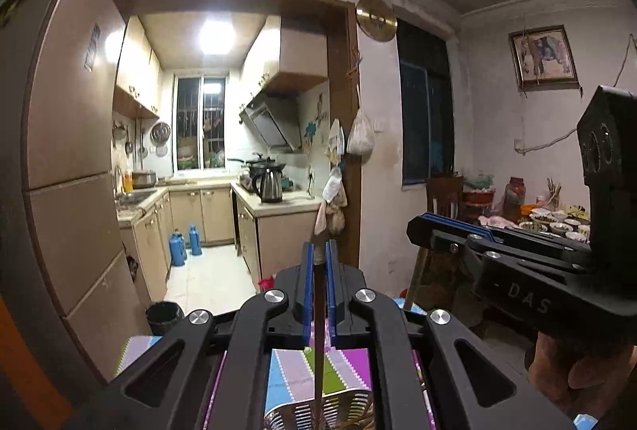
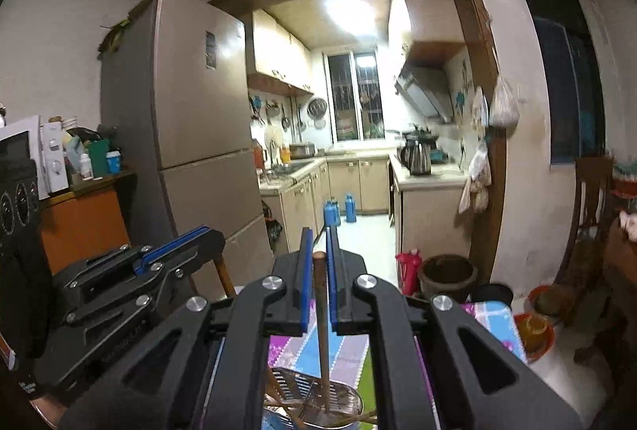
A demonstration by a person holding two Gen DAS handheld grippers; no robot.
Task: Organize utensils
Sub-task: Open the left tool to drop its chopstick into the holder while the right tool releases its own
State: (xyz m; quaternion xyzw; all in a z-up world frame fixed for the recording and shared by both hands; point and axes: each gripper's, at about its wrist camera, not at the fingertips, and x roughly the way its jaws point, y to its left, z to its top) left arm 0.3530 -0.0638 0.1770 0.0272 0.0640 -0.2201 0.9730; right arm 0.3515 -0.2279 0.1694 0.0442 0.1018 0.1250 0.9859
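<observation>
Both tongs are closed, each on one wooden chopstick. The left tongs (image 1: pixel 317 251) pinch a dark chopstick (image 1: pixel 318 330) whose lower end drops at six o'clock into the perforated metal holder (image 1: pixel 342 408). The right tongs (image 2: pixel 317 239) clamp a lighter chopstick (image 2: pixel 322 330), its tip inside the same holder (image 2: pixel 342 396), above the bright patterned mat (image 2: pixel 350 354).

Both grippers are black plastic linkages with round silver screw heads and bright blue finger pads. The right gripper (image 1: pixel 422 227) carries pale "DAS" lettering on its body; the left gripper (image 2: pixel 199 235) is borne by a black glove (image 2: pixel 24 294).
</observation>
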